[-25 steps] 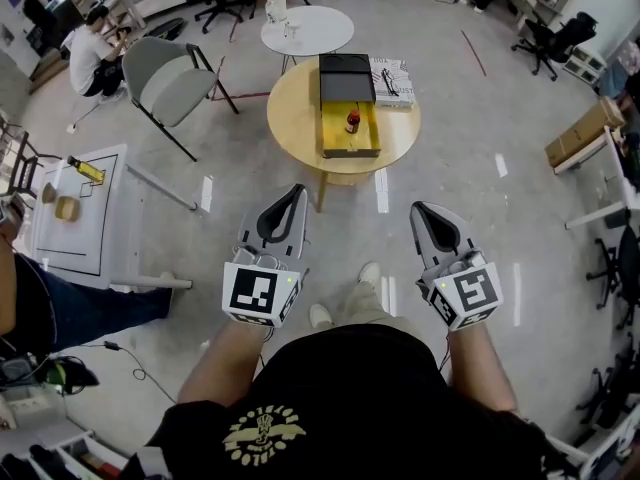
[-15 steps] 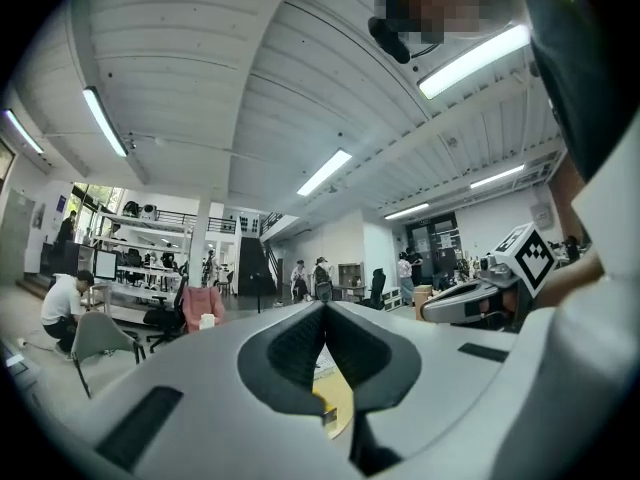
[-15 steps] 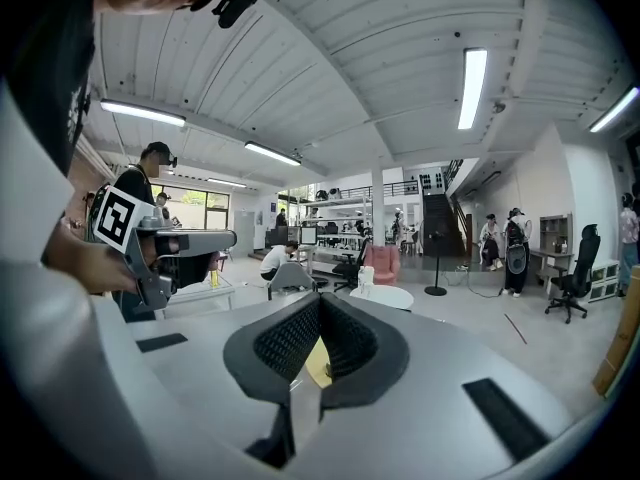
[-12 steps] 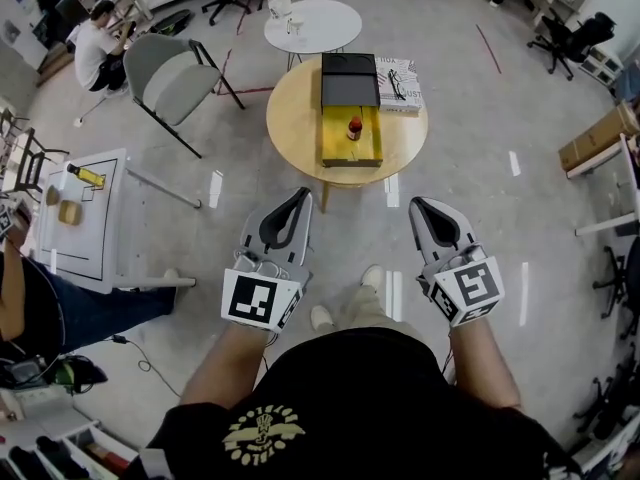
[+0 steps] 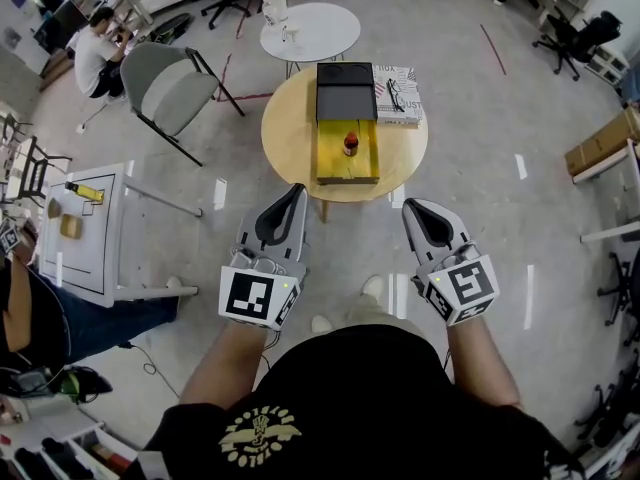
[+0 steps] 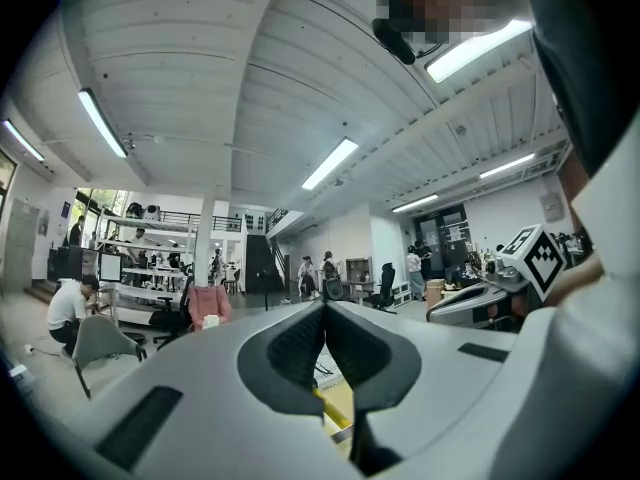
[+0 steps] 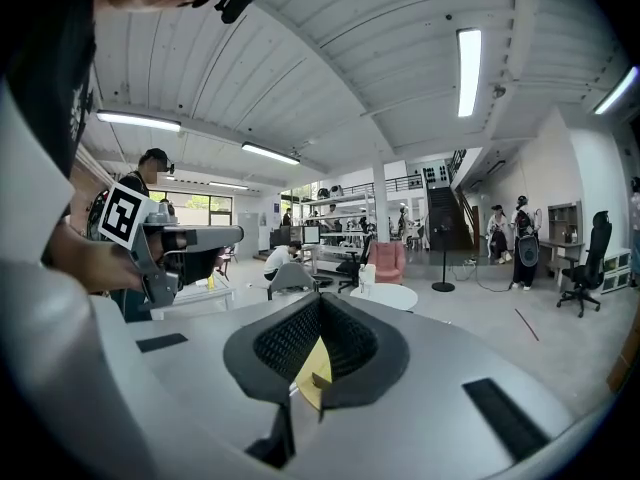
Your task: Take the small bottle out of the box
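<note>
We hold both grippers out in front of us, well short of the round wooden table (image 5: pixel 290 138). The left gripper (image 5: pixel 297 190) has its jaws pressed together with nothing between them. The right gripper (image 5: pixel 411 208) is the same, closed tip to tip and empty (each gripper's own view shows the dark ribbed pads meeting in a line). The small bottle (image 5: pixel 351 144), dark with a red top, stands upright inside the yellow box (image 5: pixel 347 174), toward its far end. The box lies open on the table, and its black lid (image 5: pixel 346 90) sits just beyond it, against its far edge. A book (image 5: pixel 397 80) lies beside the lid on the right. Neither gripper touches the table, the box or the bottle; both hang over the floor near our shoes (image 5: pixel 372 280). A smaller white table (image 5: pixel 322 30) stands beyond, and a grey chair (image 5: pixel 168 80) to its left
</note>
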The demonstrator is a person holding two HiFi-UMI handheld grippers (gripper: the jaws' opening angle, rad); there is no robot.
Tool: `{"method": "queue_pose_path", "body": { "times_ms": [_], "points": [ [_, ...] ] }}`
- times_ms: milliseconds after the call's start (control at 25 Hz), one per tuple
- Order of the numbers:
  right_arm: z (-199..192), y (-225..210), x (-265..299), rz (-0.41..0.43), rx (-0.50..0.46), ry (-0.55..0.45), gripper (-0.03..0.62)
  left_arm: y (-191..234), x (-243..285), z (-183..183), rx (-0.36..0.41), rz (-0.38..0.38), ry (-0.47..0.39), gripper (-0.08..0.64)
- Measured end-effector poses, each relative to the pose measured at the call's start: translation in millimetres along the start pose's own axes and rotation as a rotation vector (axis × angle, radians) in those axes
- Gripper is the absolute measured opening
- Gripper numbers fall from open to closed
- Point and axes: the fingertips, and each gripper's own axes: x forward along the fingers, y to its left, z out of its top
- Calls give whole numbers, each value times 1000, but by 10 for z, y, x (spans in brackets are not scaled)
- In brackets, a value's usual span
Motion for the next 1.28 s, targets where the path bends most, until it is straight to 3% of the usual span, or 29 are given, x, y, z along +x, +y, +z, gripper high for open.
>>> {"method": "queue_pose_path", "body": {
  "times_ms": [160,640,1000,1280],
  "points": [
    [115,-180,136,7,-1,-12,14,95,150,-3,5,37,17,17],
    [248,-397,444,150,-46,-17,14,197,510,40,20,152,34,17],
    [248,-534,568,209,-55,-6,14,237,533,39,29,230,41,17],
    [243,-563,754,213,-42,-3,14,344,532,-96,31,244,80,17]
  ]
}}
